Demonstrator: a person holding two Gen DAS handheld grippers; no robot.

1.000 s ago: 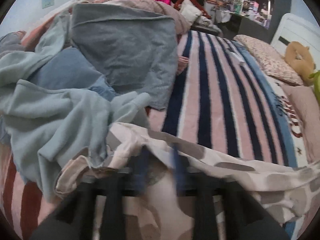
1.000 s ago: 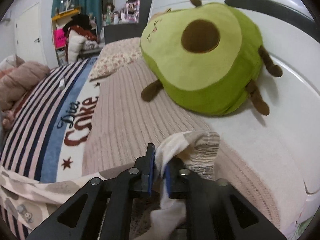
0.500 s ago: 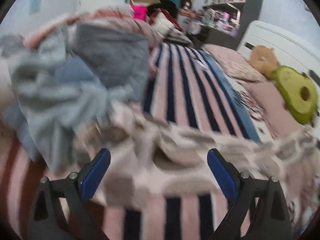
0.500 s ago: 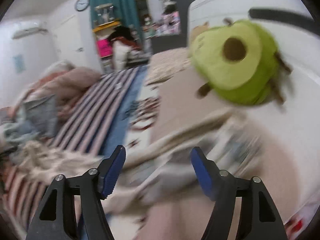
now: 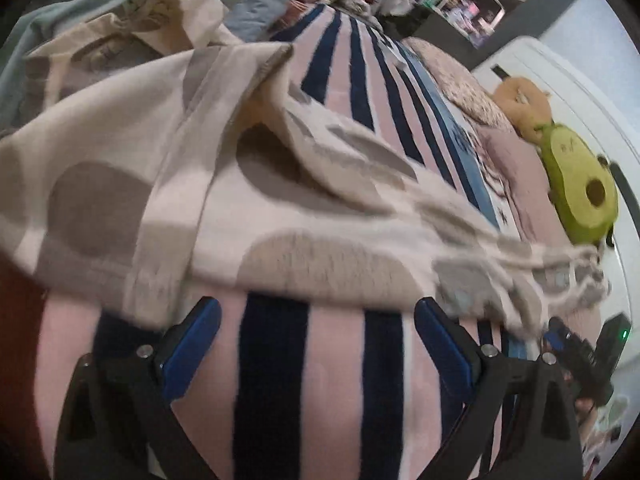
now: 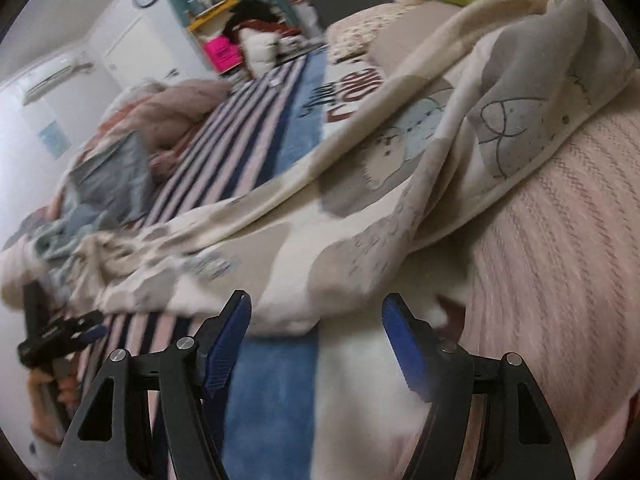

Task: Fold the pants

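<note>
The cream pants (image 5: 248,208) with grey-beige patches lie stretched across the striped bed, waist end at the left and leg ends toward the right. My left gripper (image 5: 316,344) is open and empty just in front of the waist part. My right gripper (image 6: 316,336) is open and empty just in front of the leg end (image 6: 400,184), which carries cartoon drawings. The right gripper also shows at the left wrist view's right edge (image 5: 576,344), and the left gripper at the right wrist view's left edge (image 6: 56,332).
The bed has a pink and navy striped blanket (image 5: 340,380). A pile of grey and blue clothes (image 6: 100,184) lies behind the waist end. An avocado plush (image 5: 580,192) sits by the white headboard (image 5: 568,80). A ribbed pink cover (image 6: 560,260) lies at the right.
Both grippers have opened and let go of the pants, which now lie spread on the bed. Both have pulled back and dropped low toward the near edge.
</note>
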